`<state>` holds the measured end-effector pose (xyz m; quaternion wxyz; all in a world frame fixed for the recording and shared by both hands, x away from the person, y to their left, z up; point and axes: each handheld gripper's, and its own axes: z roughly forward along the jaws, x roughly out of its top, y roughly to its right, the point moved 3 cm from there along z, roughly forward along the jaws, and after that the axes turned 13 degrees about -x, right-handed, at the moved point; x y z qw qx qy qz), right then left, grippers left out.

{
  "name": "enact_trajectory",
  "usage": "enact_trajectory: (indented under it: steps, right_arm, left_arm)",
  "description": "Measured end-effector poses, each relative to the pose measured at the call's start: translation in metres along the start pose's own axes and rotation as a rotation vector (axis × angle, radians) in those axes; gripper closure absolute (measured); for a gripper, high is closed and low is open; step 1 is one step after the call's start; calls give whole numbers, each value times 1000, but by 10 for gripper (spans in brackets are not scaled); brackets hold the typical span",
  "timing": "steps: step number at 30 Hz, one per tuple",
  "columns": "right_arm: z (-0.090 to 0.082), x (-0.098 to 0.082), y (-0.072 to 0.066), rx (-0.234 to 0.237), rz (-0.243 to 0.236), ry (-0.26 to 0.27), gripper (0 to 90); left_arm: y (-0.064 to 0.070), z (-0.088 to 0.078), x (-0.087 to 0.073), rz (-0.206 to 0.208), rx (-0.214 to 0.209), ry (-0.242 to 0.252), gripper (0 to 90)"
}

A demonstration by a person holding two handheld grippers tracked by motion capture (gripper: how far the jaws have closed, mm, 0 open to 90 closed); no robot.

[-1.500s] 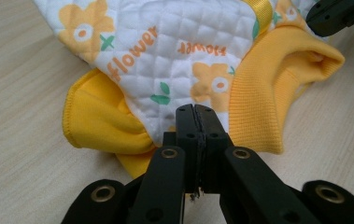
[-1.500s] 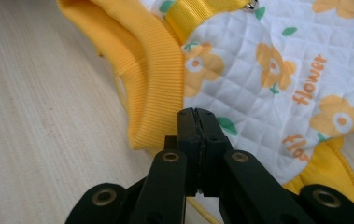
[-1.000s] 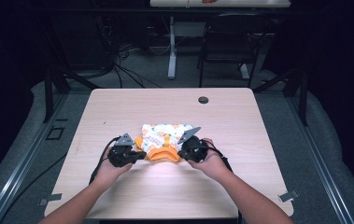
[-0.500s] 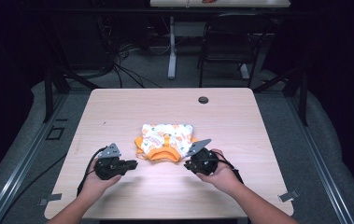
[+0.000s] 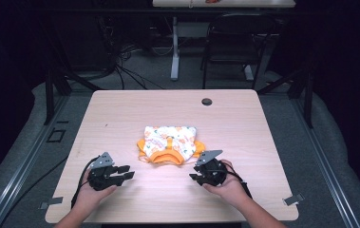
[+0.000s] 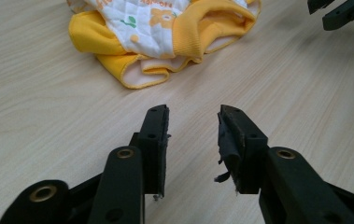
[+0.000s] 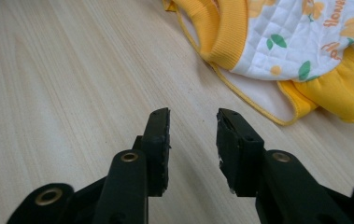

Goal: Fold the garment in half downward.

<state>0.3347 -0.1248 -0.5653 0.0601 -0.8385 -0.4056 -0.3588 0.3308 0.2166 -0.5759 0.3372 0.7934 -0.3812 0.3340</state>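
Observation:
A small folded garment (image 5: 170, 144), white quilted cloth with orange flowers and yellow ribbed trim, lies at the middle of the wooden table (image 5: 120, 114). My left gripper (image 5: 127, 175) rests low at the front left, open, nothing between its jaws. My right gripper (image 5: 193, 174) sits at the front right, also open and holding nothing. In the left gripper view the garment (image 6: 165, 32) lies ahead of the left gripper (image 6: 192, 116), with the other gripper's jaw tips at the top right. In the right gripper view the garment (image 7: 296, 42) is ahead and right of the right gripper (image 7: 192, 119).
A black grommet (image 5: 207, 101) sits near the table's far edge. Behind the table stand a dark chair (image 5: 234, 42), a white desk leg (image 5: 175, 52) and floor cables (image 5: 120, 61). Tape marks (image 5: 292, 199) stick at the table's front corners.
Both grippers have pulled back from the garment toward the front edge and spread apart, left going left and right going right. The garment stays folded in the middle.

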Motion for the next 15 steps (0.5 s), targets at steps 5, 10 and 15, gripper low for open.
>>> enact_trajectory:
  steps: [5,10,15]
  right_arm:
    - [-1,-10,-8,-23,12,30,596]
    - [1,-20,-17,-59,4,46,584]
    - [3,-20,-22,-46,7,52,556]
  left_arm:
    - [-5,0,-5,-29,17,15,565]
    - [-10,0,-11,-63,22,29,553]
    - [-13,0,-12,-68,32,37,543]
